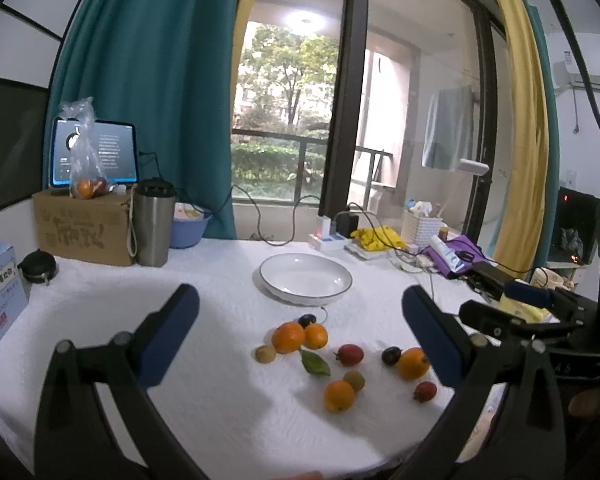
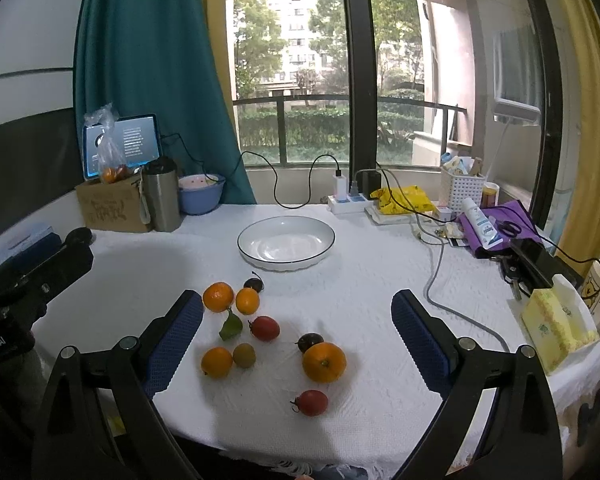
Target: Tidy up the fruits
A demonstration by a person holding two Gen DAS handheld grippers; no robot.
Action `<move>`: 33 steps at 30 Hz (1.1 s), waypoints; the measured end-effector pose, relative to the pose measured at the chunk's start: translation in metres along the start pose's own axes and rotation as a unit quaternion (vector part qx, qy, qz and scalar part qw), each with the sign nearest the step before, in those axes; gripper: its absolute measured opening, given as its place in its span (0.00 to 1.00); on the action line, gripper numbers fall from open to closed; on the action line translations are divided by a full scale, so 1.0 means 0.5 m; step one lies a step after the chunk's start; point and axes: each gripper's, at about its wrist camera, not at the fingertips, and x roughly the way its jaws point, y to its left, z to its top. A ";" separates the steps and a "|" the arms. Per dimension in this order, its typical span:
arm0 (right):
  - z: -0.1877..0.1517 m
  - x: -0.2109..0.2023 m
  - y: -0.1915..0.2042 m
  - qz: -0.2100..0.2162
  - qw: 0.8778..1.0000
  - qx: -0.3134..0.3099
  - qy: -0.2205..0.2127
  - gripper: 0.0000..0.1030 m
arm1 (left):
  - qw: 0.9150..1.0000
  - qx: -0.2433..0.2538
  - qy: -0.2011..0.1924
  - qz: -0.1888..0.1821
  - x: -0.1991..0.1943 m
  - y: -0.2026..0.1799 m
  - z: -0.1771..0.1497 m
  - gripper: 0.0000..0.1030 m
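Observation:
Several small fruits lie loose on the white tablecloth: oranges (image 1: 288, 337) (image 2: 324, 361), red fruits (image 1: 350, 354) (image 2: 311, 402), dark plums (image 1: 391, 355) (image 2: 310, 342), greenish fruits (image 1: 355, 380) (image 2: 244, 355) and a green leaf (image 1: 316, 363) (image 2: 231, 326). An empty white plate (image 1: 306, 279) (image 2: 286, 243) sits behind them. My left gripper (image 1: 300, 316) is open and empty, above the table before the fruits. My right gripper (image 2: 297, 316) is open and empty, hovering over the fruits.
A cardboard box (image 2: 114, 204) with a tablet and a bag of fruit, a steel tumbler (image 2: 162, 196) and a blue bowl (image 2: 201, 193) stand at the back left. A power strip (image 2: 350, 203), cables, a white basket (image 2: 461, 188), purple cloth and tissues (image 2: 552, 322) crowd the right.

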 end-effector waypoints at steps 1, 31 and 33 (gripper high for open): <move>-0.001 0.000 0.000 0.000 1.000 0.000 0.000 0.94 | 1.000 0.000 0.000 0.000 0.000 0.000 -0.001 0.99; -0.006 0.004 0.002 0.000 1.000 0.000 0.000 0.94 | 1.000 -0.001 0.009 -0.002 0.001 -0.001 -0.006 0.99; -0.007 0.004 0.001 0.000 1.000 0.001 0.000 0.94 | 1.000 -0.001 0.009 -0.002 0.001 0.001 -0.007 0.99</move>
